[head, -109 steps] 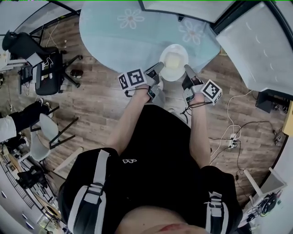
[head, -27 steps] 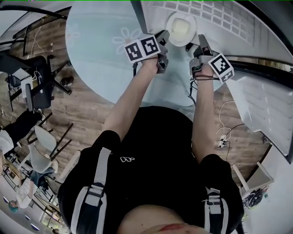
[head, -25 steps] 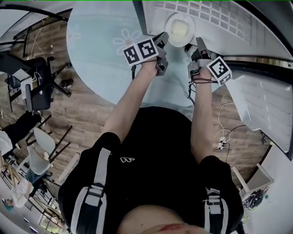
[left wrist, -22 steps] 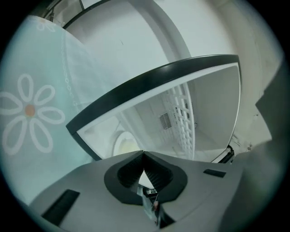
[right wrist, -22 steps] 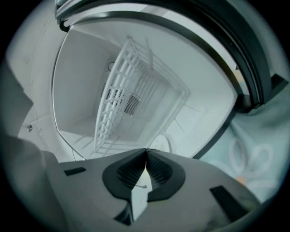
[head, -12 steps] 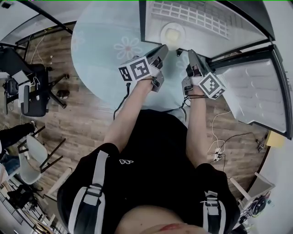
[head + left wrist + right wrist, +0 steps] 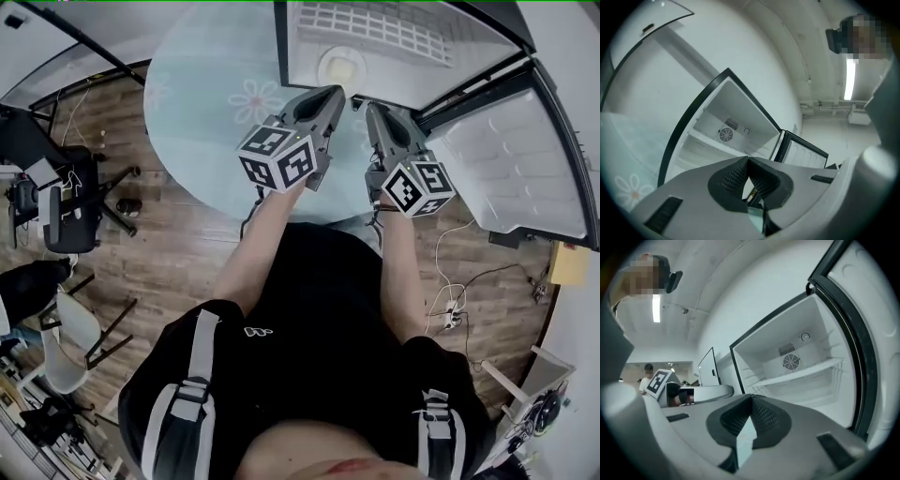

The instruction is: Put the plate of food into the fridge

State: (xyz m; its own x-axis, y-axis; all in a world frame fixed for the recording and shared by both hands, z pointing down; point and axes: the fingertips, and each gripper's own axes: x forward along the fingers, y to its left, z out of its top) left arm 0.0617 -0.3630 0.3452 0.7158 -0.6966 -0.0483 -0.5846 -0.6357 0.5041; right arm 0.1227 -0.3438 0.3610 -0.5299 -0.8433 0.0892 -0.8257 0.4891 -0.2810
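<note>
The white plate of pale food (image 7: 340,67) rests on a shelf inside the open fridge (image 7: 375,42), in the head view only. My left gripper (image 7: 332,91) hangs just short of it, over the table's edge, jaws shut on nothing. Beside it, my right gripper (image 7: 369,107) is also shut and empty. The left gripper view has the closed tips (image 7: 748,160) pointing up at the fridge's bare white compartment (image 7: 723,135). The right gripper view has its closed tips (image 7: 751,398) before the fridge shelves (image 7: 801,373). The plate is out of sight in both gripper views.
A round table with a pale blue flowered cloth (image 7: 211,94) lies below and left of the grippers. The fridge door (image 7: 506,159) stands swung open at the right. An office chair (image 7: 56,202) and cables (image 7: 455,295) are on the wood floor.
The plate went from the table into the fridge, held by both grippers. Both have since let go of it, drawn back toward me and risen.
</note>
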